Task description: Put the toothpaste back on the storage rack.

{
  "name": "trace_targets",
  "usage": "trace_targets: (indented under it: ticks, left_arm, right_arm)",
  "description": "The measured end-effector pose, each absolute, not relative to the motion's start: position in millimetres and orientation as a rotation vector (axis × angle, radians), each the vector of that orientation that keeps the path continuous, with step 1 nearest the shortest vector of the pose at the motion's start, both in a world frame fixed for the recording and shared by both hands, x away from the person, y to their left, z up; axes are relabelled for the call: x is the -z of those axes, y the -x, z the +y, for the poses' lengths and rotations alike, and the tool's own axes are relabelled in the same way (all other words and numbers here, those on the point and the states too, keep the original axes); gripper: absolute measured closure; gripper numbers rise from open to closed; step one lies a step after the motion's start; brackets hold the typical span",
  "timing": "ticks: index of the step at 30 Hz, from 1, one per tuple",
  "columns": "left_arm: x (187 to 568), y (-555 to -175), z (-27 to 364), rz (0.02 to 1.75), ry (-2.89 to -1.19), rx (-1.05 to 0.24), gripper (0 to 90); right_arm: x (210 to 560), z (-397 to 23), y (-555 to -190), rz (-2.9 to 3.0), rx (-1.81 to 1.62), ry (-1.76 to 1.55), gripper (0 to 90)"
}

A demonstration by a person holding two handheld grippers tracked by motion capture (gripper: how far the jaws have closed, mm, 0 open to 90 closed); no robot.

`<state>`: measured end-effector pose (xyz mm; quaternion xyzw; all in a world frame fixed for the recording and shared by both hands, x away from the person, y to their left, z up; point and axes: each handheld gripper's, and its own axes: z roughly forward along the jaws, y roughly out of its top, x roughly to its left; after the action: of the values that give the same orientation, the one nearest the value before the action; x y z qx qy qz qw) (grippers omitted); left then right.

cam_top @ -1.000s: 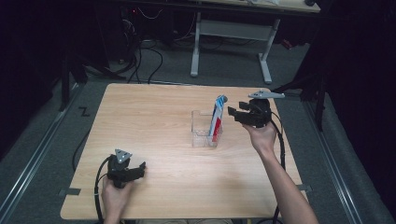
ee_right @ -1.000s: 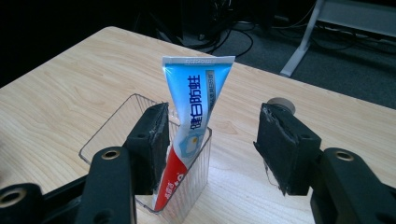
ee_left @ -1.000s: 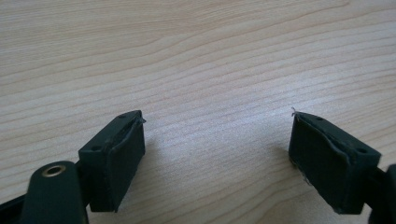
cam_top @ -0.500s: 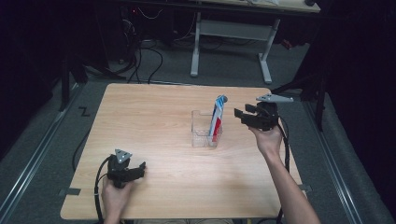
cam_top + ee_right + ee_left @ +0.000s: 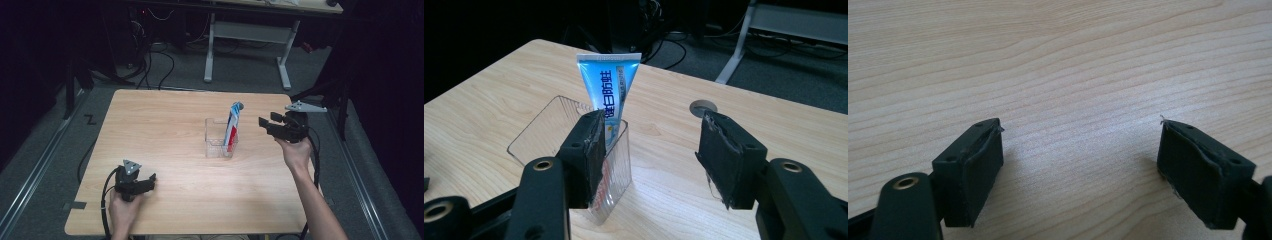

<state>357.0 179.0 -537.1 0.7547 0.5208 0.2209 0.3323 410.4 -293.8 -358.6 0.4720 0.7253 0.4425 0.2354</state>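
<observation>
You work at a pale wooden counter (image 5: 165, 115) standing on grey carpeted floor (image 5: 45, 150) in a dark room. Beyond it stands a white metal-legged desk (image 5: 247, 35), with black cables (image 5: 160, 55) trailing on the floor beneath.

toothpaste tube (image 5: 232, 125) upright in container (image 5: 216, 145), mid-table (image 5: 165, 120)

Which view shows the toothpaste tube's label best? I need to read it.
The right gripper view: the blue-and-white toothpaste tube faces the camera, print visible. In the high view it is small and edge-on.
</observation>
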Motion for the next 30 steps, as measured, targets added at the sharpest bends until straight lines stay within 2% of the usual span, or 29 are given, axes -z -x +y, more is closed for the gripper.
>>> trace_targets:
  ticks: [30]
  left_arm:
    - [537.2, -356.3, 178.7, 1.356, -1.971, -0.575, 18.7]
  right_arm:
    - [369.8, -342.2, -371.6, 1.880, -1.278, -1.367, 44.6]
